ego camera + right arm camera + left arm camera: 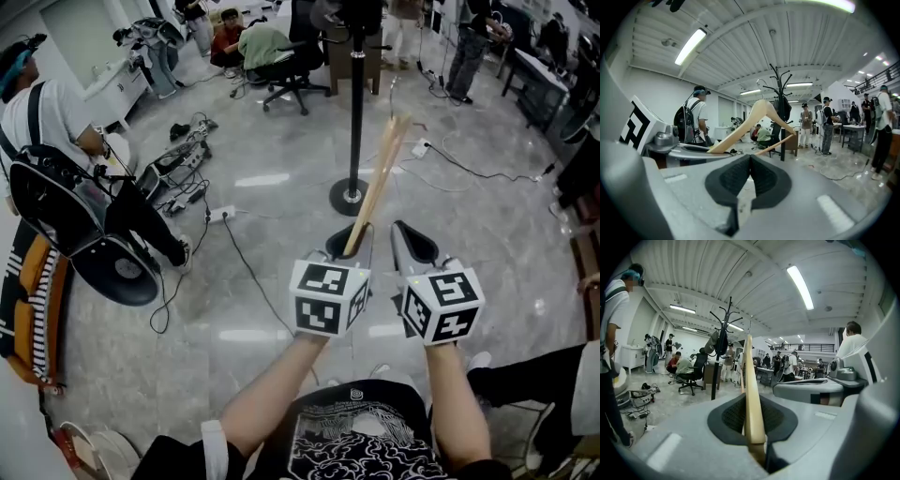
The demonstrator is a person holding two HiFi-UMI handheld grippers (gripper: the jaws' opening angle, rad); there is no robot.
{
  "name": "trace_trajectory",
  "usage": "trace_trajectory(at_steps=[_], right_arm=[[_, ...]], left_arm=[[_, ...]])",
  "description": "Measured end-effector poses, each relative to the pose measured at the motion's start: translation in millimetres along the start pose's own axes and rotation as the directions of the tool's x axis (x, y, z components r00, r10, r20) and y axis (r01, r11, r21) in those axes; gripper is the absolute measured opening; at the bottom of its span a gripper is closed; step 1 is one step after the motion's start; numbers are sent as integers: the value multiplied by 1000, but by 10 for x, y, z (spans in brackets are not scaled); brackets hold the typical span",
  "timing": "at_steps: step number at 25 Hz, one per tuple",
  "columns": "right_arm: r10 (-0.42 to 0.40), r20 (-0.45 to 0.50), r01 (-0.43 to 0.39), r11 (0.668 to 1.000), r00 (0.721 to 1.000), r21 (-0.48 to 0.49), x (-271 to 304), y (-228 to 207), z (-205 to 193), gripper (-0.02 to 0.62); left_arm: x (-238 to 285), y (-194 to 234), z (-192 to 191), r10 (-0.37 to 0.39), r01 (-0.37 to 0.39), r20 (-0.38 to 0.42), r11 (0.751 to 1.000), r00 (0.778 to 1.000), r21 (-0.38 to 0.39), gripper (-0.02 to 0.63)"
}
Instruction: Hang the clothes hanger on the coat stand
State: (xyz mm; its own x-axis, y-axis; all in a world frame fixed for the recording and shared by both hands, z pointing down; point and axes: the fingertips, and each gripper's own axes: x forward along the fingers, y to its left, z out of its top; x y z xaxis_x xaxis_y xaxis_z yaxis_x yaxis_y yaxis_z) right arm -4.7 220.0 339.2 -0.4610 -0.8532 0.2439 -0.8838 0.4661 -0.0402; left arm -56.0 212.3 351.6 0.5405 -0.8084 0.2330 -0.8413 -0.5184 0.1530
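Dead ahead of the left tongs (349,246) stands the coat stand (356,103). Those tongs are clamped on the wooden hanger (380,176), its long axis pointing up and forward at the pole. The right tongs (413,246) are alongside, closed on nothing.

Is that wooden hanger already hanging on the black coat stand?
No, the hanger is clamped in the left gripper, apart from the coat stand farther off on the floor.

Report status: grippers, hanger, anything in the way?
Left gripper shut on wooden hanger. Right gripper shut, empty. Coat stand ahead, hanger not yet on it. Cables on floor near base.
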Motion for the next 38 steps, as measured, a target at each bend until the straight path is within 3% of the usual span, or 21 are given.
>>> trace_trajectory(at_steps=[12,31,38], right_arm=[[32,10,-33,999,999,19,323,-429,-14,0],[121,1,-121,992,993,46,933,-2098,269,0],[147,-4,-147,988,989,43,1036,-2505,309,0]], left_arm=[[510,39,40,25,-24,-13,1000,1000,16,37],[2156,-292,481,110,-109,-46,994,993,22,37],[2559,-419,580,132,-131,-48,991,990,19,37]])
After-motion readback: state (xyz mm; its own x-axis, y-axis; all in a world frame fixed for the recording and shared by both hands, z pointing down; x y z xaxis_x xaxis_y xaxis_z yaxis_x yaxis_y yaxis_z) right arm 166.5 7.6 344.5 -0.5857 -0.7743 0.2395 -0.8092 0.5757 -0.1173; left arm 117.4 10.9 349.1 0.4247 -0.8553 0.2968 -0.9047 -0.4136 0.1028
